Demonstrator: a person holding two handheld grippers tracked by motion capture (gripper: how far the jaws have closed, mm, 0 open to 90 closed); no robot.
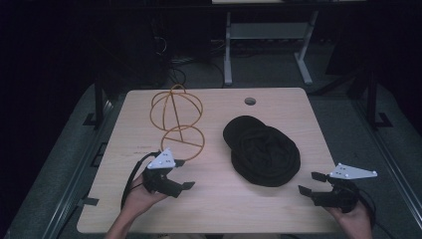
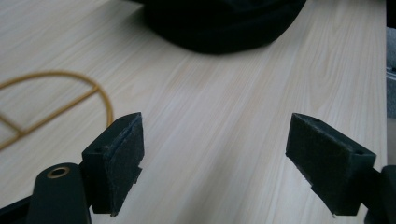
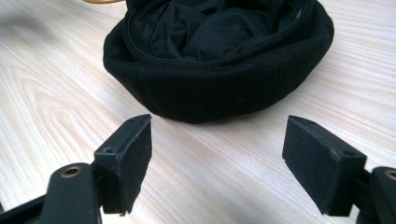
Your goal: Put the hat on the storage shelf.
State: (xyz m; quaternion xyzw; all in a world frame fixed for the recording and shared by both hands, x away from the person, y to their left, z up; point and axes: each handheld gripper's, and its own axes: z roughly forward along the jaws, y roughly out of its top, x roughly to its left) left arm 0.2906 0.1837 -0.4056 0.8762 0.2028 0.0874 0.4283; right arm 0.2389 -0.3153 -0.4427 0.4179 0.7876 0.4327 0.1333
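We see both tongs gaping and empty: the black hat (image 1: 263, 153) lies mid-tabletop (image 1: 214, 209), just ahead of the right tongs (image 1: 312, 182), farther right of the left tongs (image 1: 183, 174).

In the high view the room is dark, and light falls mostly on the pale wooden table (image 1: 214, 199), which looks soft and a bit grainy. The floor around it is dim. The black cloth hat (image 1: 263, 152) is so dark that its folds hardly show there. In the gripper views the wood is bright and sharp, the hat casts a soft shadow, and the far table edge blurs.
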